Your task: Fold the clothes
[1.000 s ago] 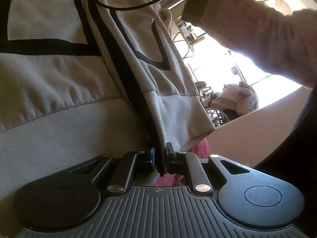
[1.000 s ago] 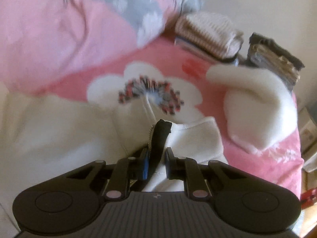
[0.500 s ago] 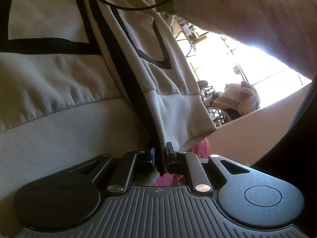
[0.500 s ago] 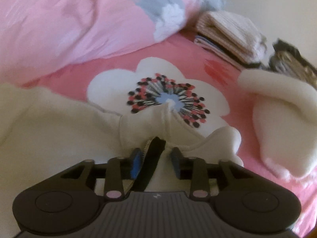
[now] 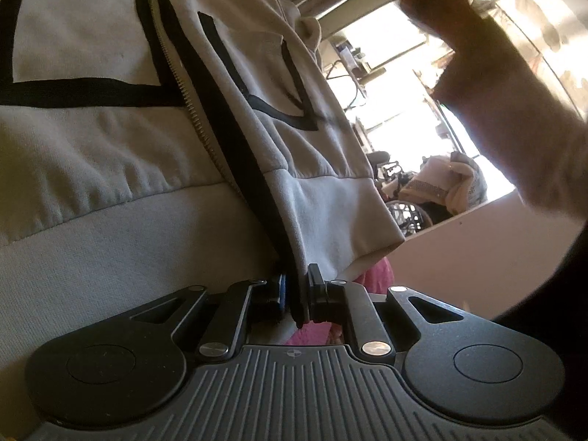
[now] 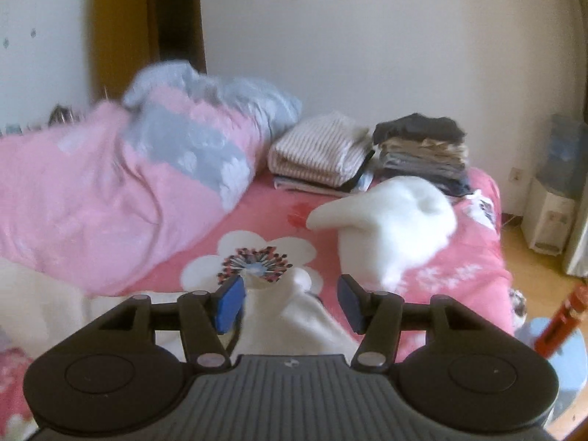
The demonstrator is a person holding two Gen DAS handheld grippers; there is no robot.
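cream jacket [image 5: 110, 191] — black trim, pink floral bedsheet [image 6: 459, 268]

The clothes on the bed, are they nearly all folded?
Partly. Two folded stacks, striped and dark, sit by the wall. The left gripper has its jaws shut on the cream zip hoodie; the right gripper is open. The hoodie and a fluffy white garment remain unfolded.

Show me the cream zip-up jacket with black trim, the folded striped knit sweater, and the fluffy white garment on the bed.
Cream zip-up jacket with black trim [image 5: 110, 169]: left wrist view, front panel.
Folded striped knit sweater [image 6: 316, 150]: right wrist view, top fold.
Fluffy white garment [image 6: 389, 224]: right wrist view, its middle.
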